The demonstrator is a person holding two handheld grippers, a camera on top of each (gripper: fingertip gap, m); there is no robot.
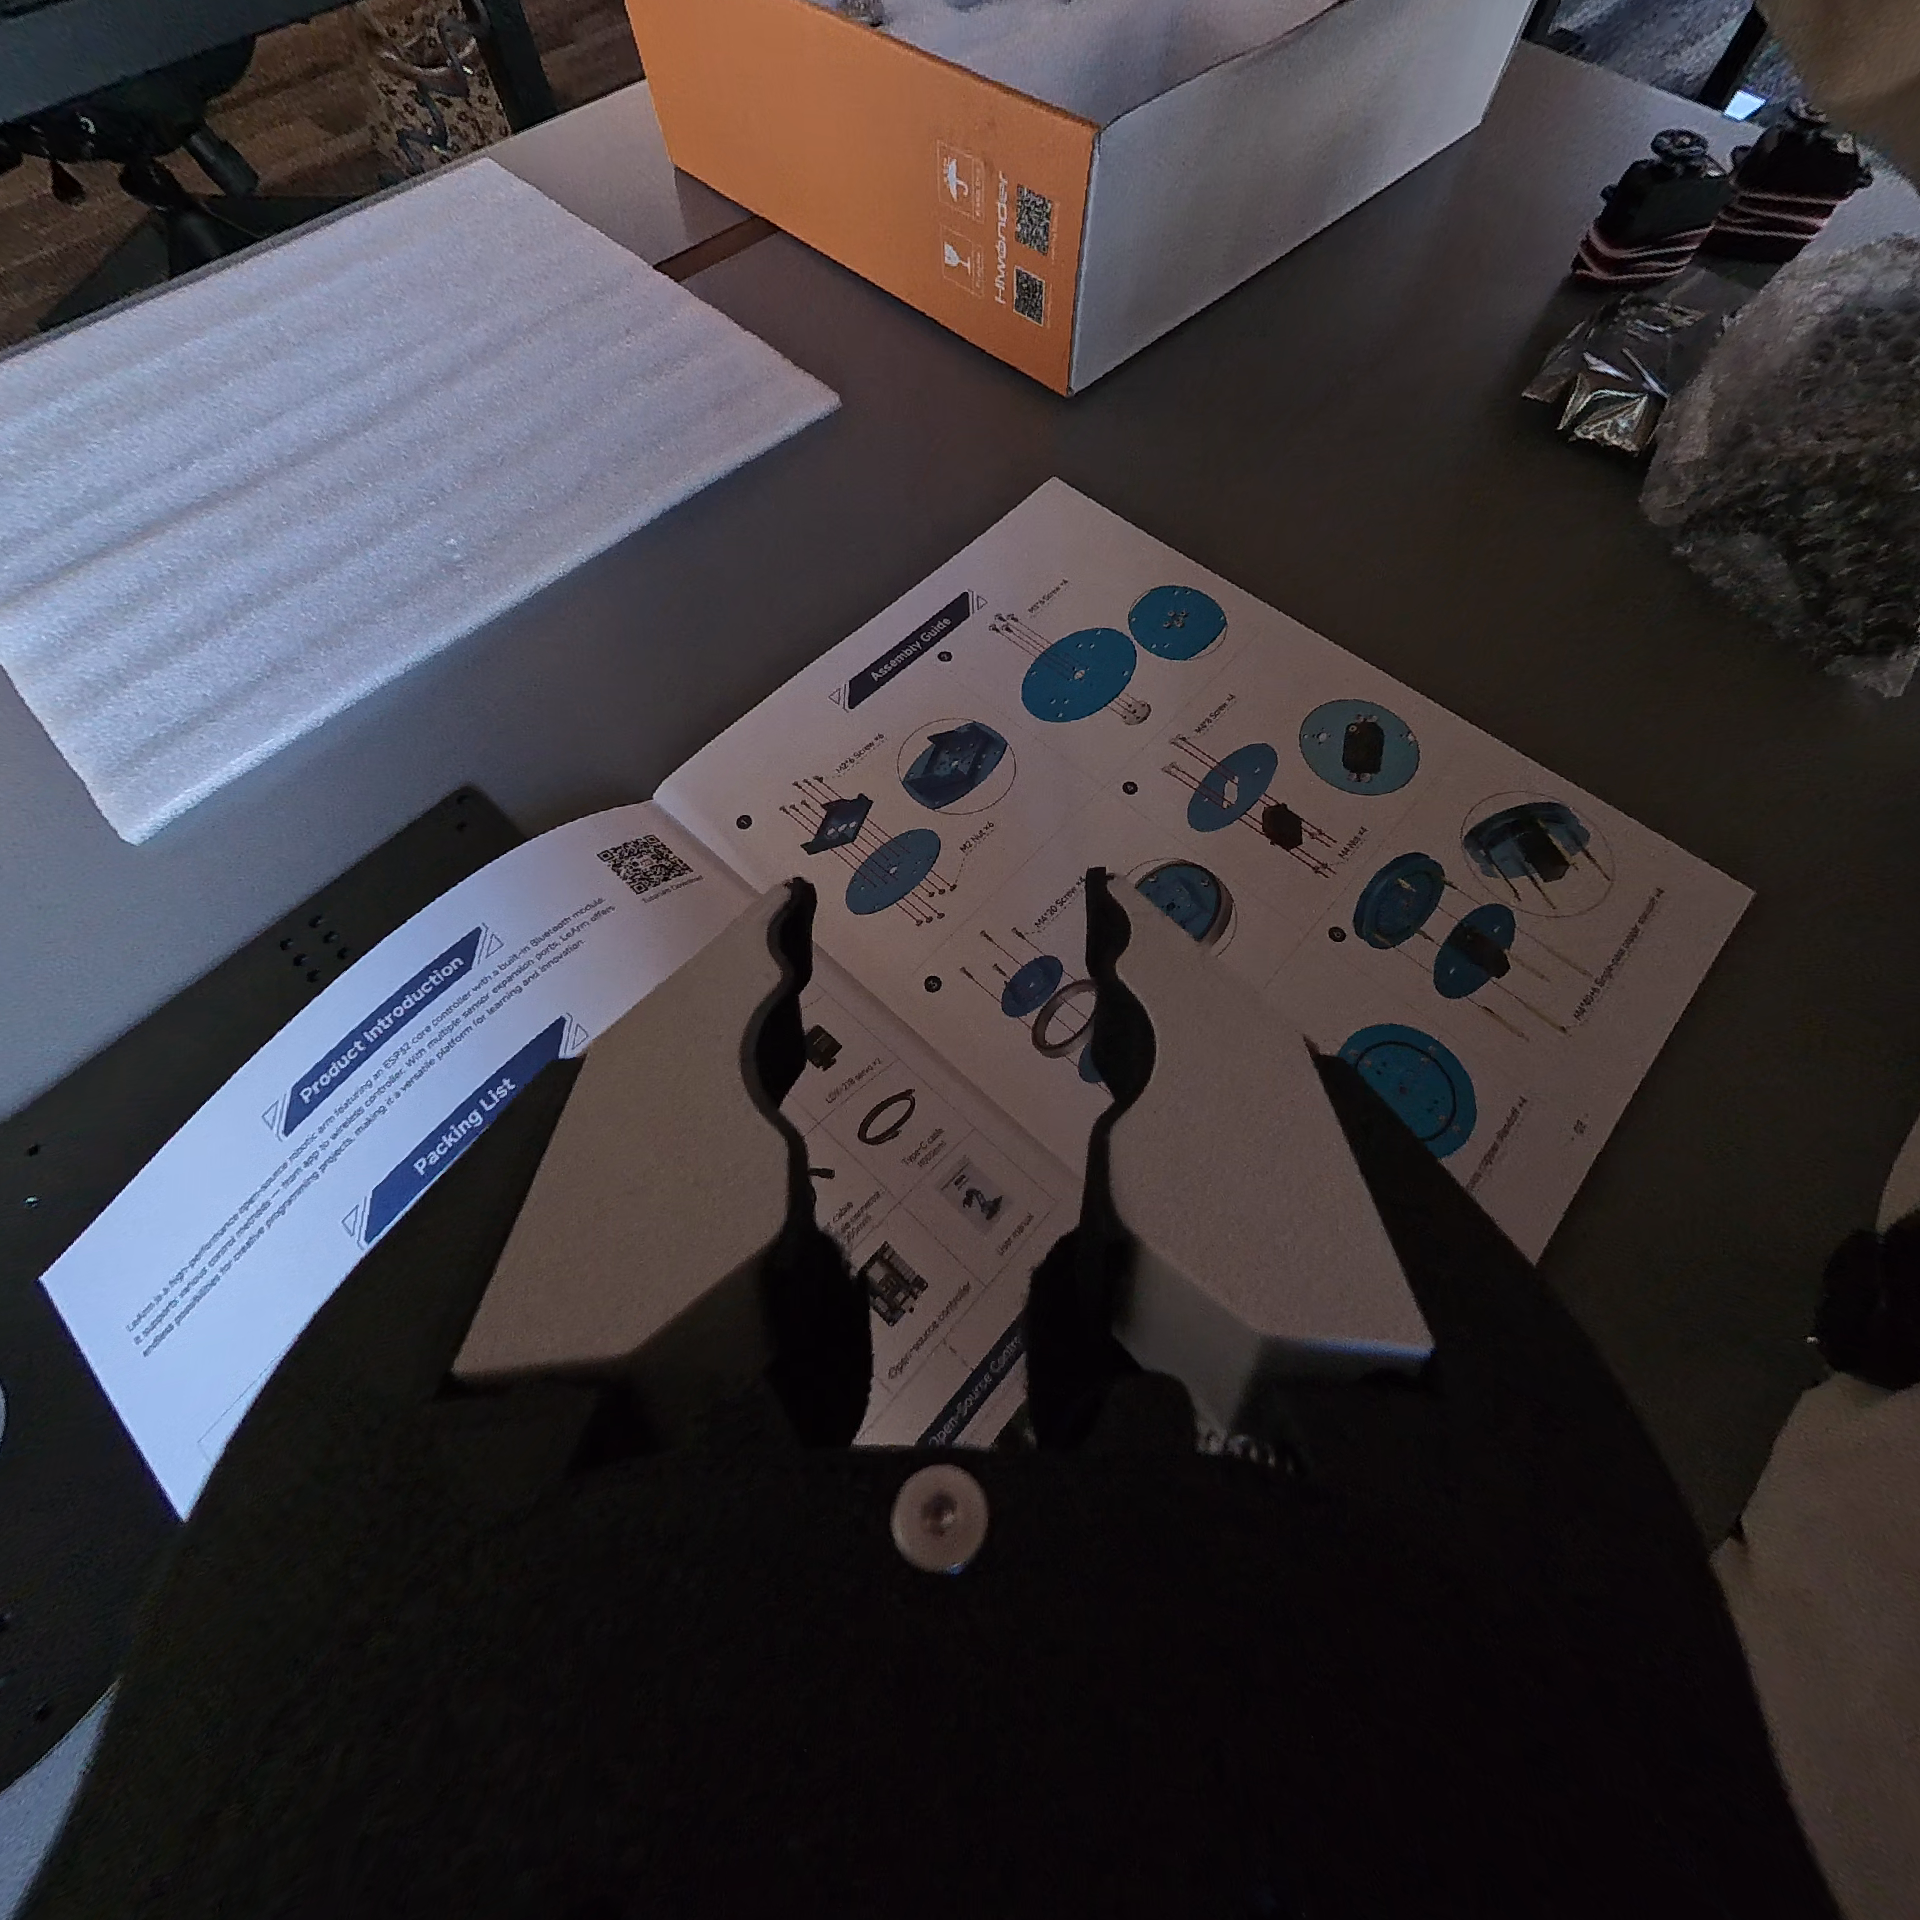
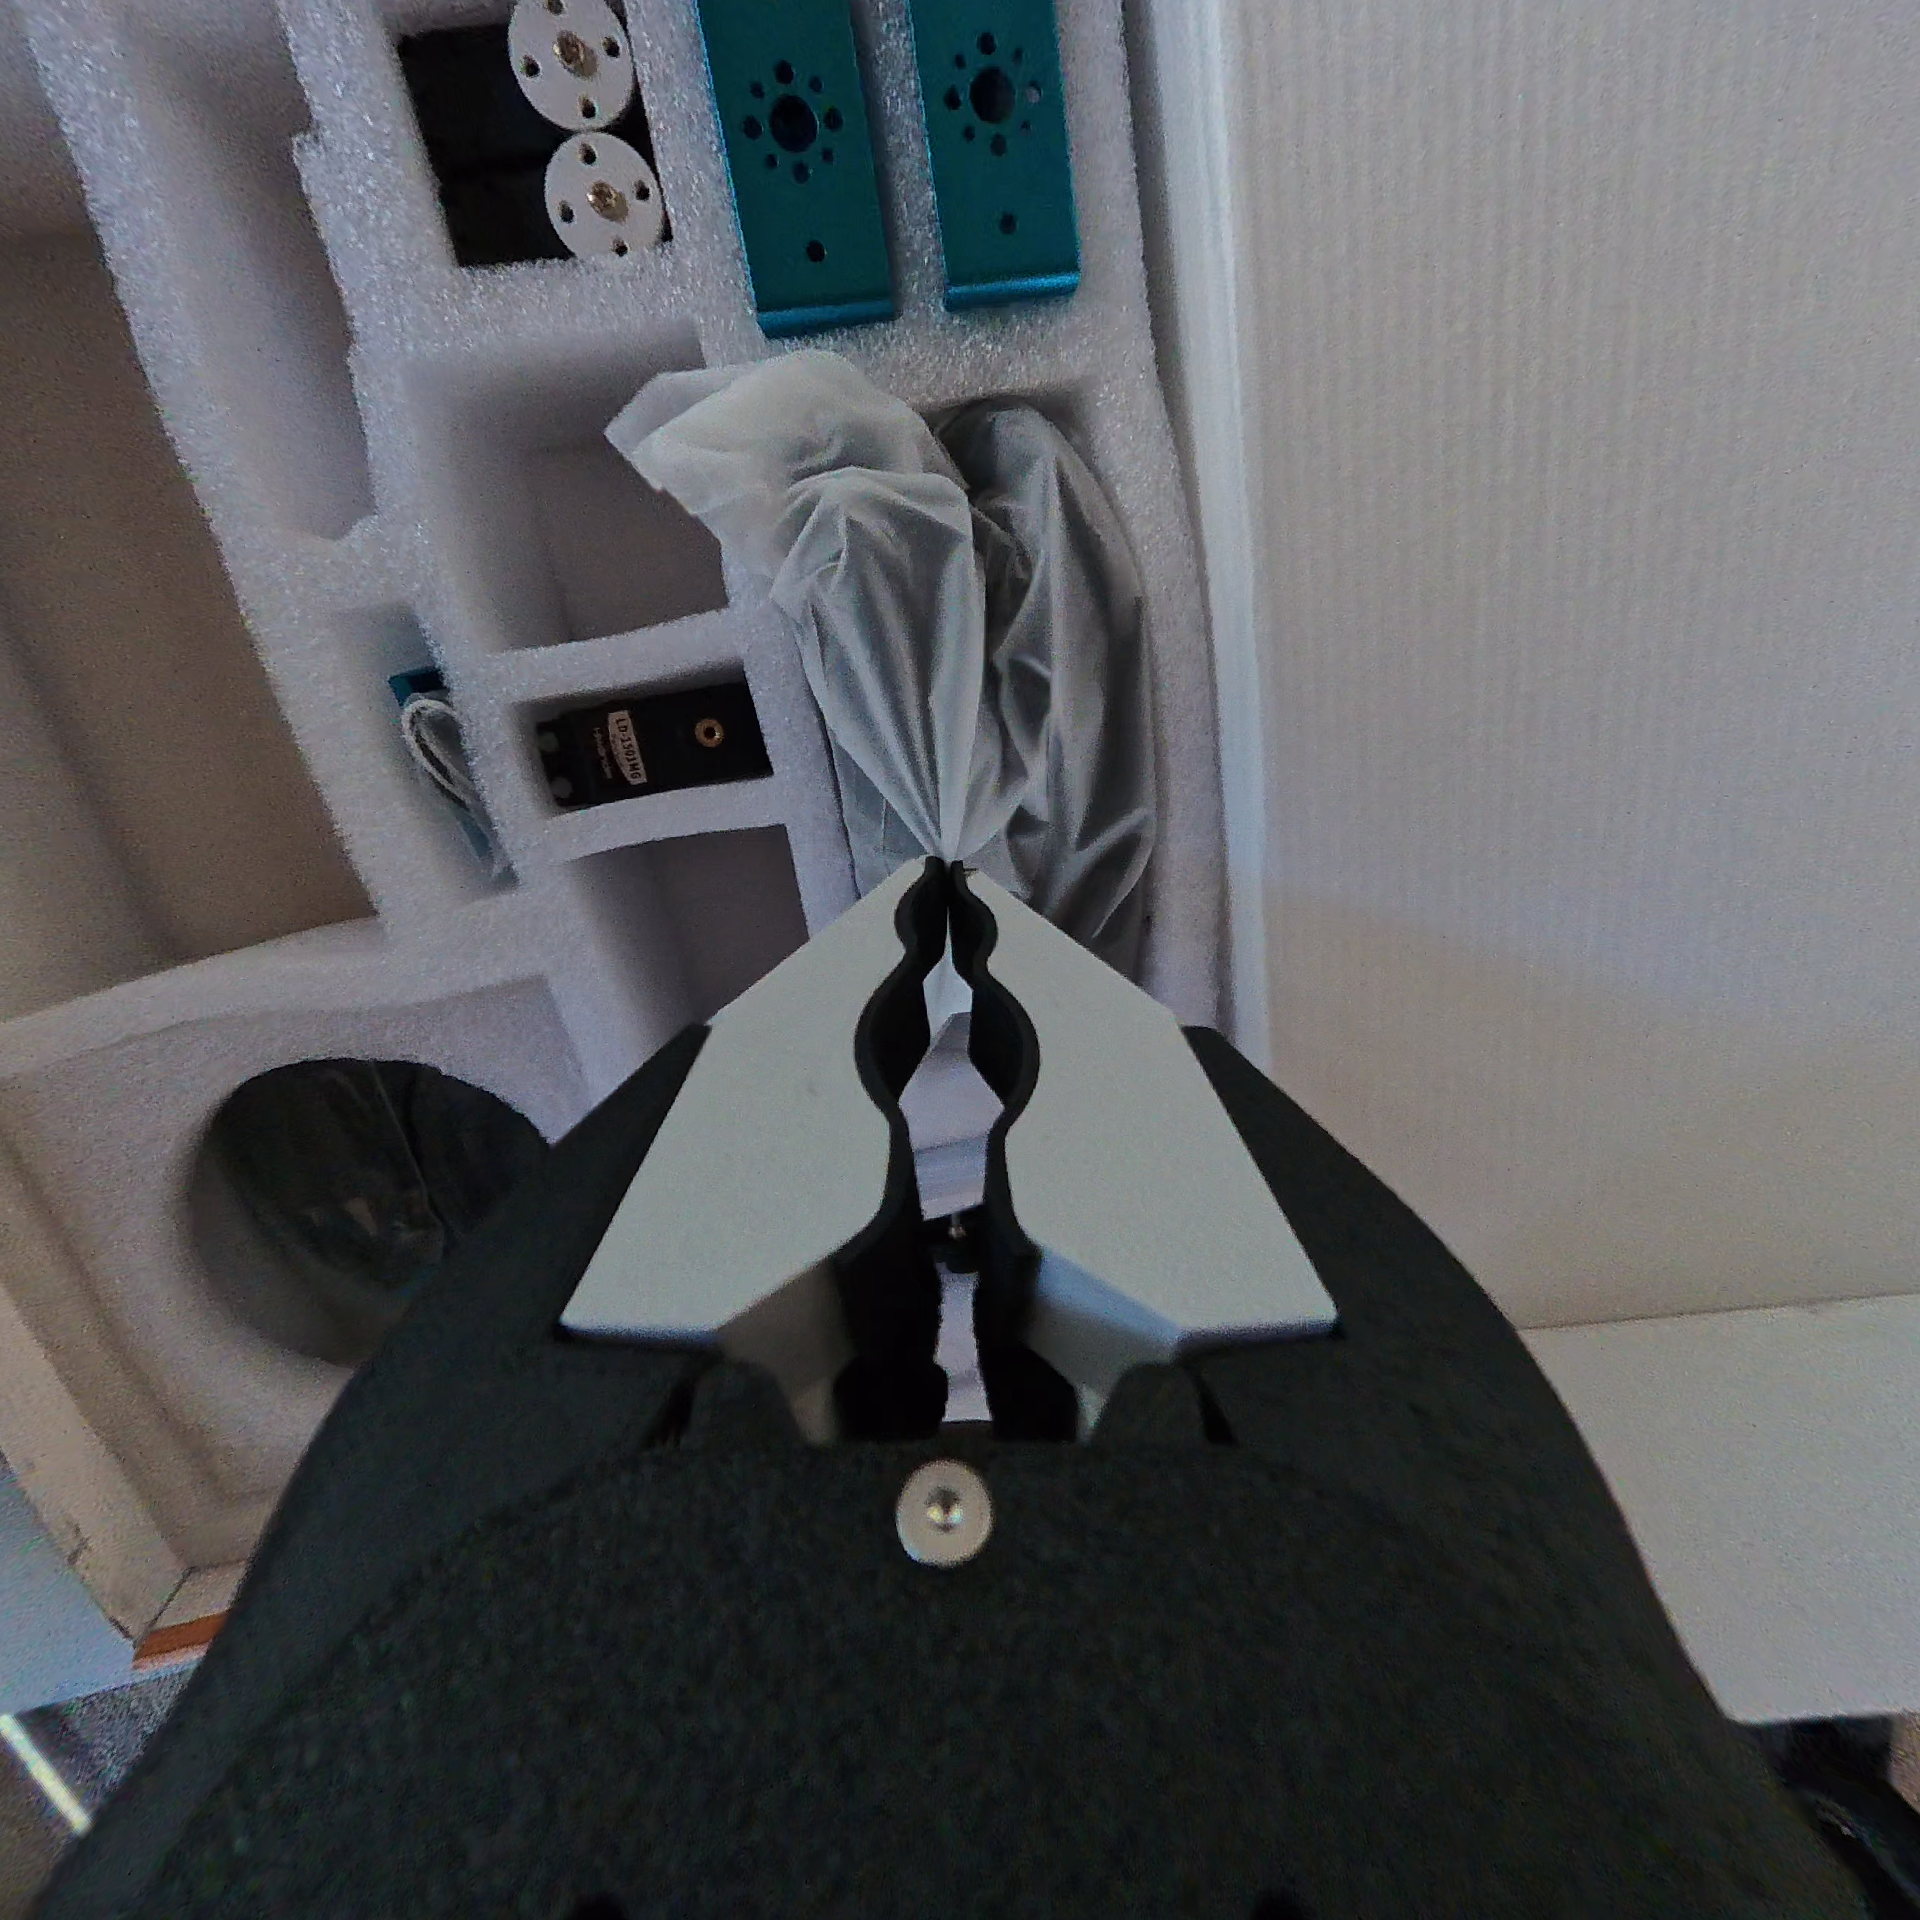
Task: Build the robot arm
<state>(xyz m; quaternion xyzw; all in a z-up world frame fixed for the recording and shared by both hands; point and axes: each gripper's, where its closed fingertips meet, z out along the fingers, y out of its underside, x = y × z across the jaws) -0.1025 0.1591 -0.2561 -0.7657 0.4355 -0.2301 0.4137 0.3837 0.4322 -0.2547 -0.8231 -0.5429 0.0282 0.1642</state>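
Note:
My left gripper (image 1: 945, 883) is open and empty, hovering just above an open instruction booklet (image 1: 1195, 831) that lies on the grey table (image 1: 1195, 457). My right gripper (image 2: 948, 868) is shut on a corner of a frosted white plastic bag (image 2: 883, 582). The bag holds a dark item and sits in a slot of the white foam insert (image 2: 312, 312) inside the box. The bag is pulled up and stretched from the fingertips. The same box shows orange and white in the left wrist view (image 1: 935, 208), at the far side of the table.
The foam holds two teal metal brackets (image 2: 821, 166), black servos with silver discs (image 2: 582, 125), another black servo (image 2: 644, 758) and a round dark part (image 2: 364, 1184). On the table lie a white foam sheet (image 1: 343, 468), a black perforated plate (image 1: 156, 1039), wrapped servos (image 1: 1683, 218) and a bubble-wrapped bundle (image 1: 1808, 468).

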